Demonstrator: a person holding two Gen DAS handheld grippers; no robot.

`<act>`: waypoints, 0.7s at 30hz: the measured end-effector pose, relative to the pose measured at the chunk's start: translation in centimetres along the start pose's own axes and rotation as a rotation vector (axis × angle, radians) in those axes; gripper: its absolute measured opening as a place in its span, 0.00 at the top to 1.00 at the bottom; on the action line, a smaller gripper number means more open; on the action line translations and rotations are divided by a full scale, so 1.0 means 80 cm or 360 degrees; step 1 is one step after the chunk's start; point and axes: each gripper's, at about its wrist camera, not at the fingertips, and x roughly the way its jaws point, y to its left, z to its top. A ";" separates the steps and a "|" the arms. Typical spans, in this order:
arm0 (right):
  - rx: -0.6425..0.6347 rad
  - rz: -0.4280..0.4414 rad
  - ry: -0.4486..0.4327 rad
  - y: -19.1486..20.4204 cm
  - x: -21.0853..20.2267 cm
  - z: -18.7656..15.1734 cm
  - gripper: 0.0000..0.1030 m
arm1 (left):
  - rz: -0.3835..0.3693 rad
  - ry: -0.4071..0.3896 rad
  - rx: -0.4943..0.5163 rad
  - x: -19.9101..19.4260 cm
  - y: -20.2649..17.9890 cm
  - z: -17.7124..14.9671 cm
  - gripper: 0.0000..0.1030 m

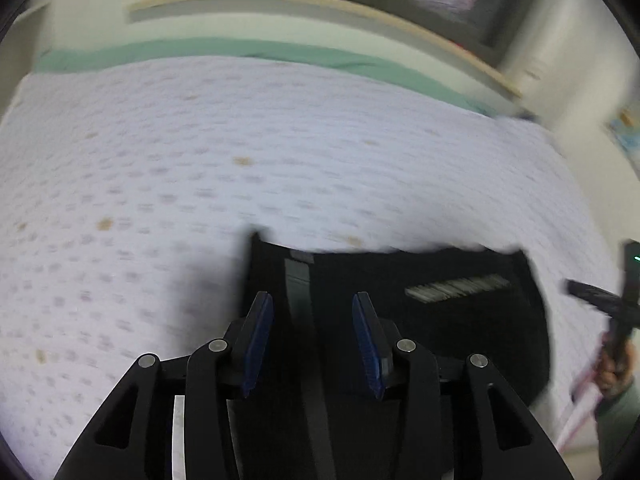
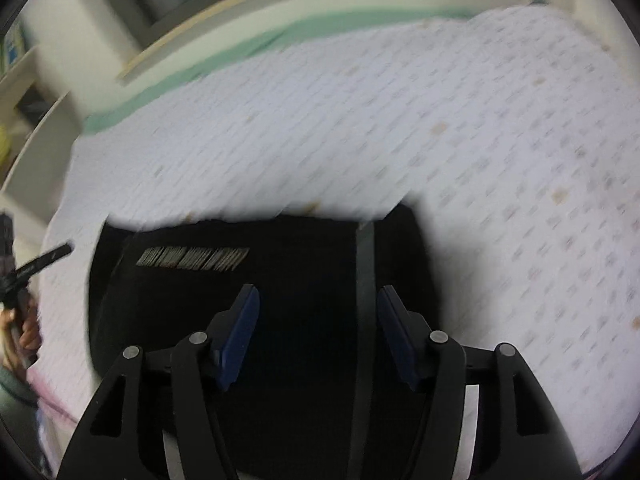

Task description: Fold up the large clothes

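A black garment (image 1: 420,312) lies folded into a flat rectangle on the white patterned bed cover (image 1: 200,160). It bears a grey stripe and a pale printed label. My left gripper (image 1: 313,300) is open and empty, hovering over the garment's left part. My right gripper (image 2: 319,294) is open and empty above the same garment (image 2: 280,280), with the grey stripe (image 2: 364,280) just inside its right finger. Both views are blurred by motion.
The bed cover (image 2: 480,120) spreads wide beyond the garment. A green sheet edge (image 1: 200,50) and a pale wooden bed frame (image 1: 360,8) bound the far side. The other hand and its gripper handle show at the right edge of the left wrist view (image 1: 616,320).
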 end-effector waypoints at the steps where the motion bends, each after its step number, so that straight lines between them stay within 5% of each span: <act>1: -0.0030 0.0011 0.0035 0.013 0.006 -0.012 0.37 | -0.0074 0.0024 0.0018 0.001 -0.016 -0.010 0.59; 7: -0.0149 0.0017 0.0204 0.073 0.070 -0.072 0.37 | -0.0330 0.0325 0.0065 0.087 -0.102 -0.091 0.59; 12: -0.0262 -0.0117 0.0258 0.079 0.128 -0.097 0.32 | -0.0249 0.0420 -0.0077 0.156 -0.086 -0.117 0.59; 21: -0.0283 -0.0076 0.0252 0.085 0.106 -0.078 0.32 | -0.0340 0.0412 -0.0021 0.129 -0.081 -0.097 0.60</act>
